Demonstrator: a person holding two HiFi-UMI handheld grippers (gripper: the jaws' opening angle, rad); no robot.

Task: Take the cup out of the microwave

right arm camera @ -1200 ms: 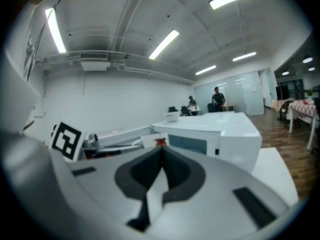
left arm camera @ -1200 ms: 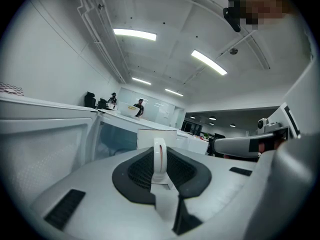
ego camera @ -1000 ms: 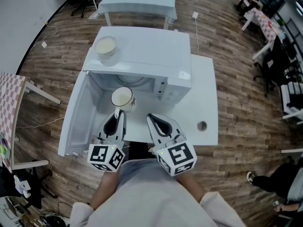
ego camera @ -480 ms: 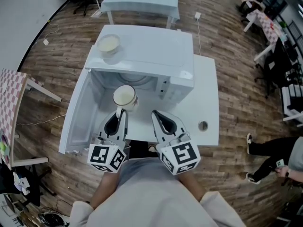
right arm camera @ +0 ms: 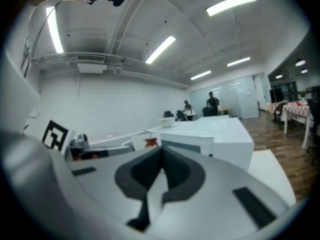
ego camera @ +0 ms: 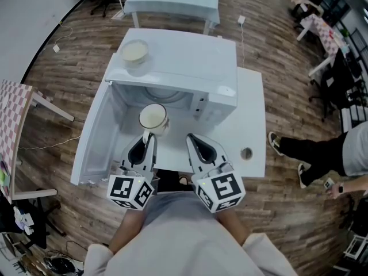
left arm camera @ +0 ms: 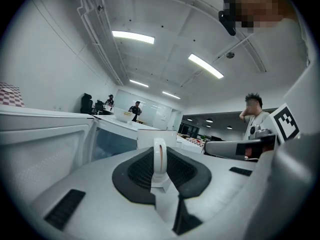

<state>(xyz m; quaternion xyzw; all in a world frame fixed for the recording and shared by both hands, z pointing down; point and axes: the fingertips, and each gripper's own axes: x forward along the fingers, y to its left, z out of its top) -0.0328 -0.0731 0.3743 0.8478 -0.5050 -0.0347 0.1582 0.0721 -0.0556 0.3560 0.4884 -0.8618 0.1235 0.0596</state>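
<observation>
A white cup (ego camera: 152, 118) with pale liquid hangs just in front of the open microwave (ego camera: 190, 56), over the lower edge of its opening. My left gripper (ego camera: 148, 135) is shut on the cup's handle. In the left gripper view the handle (left arm camera: 159, 156) stands upright between the dark pads, with the cup body (left arm camera: 155, 136) behind it. My right gripper (ego camera: 191, 138) is beside it on the right, shut with nothing in it. Its pads (right arm camera: 145, 176) meet in the right gripper view.
The microwave door (ego camera: 95, 137) swings open to the left. A bowl (ego camera: 134, 51) sits on the microwave's top. The white table (ego camera: 253, 108) has a round hole (ego camera: 246, 153) at the right. A person's legs (ego camera: 310, 151) are on the floor at the right.
The cup and both grippers keep their places. A person at the right edge has walked leftwards into view.
</observation>
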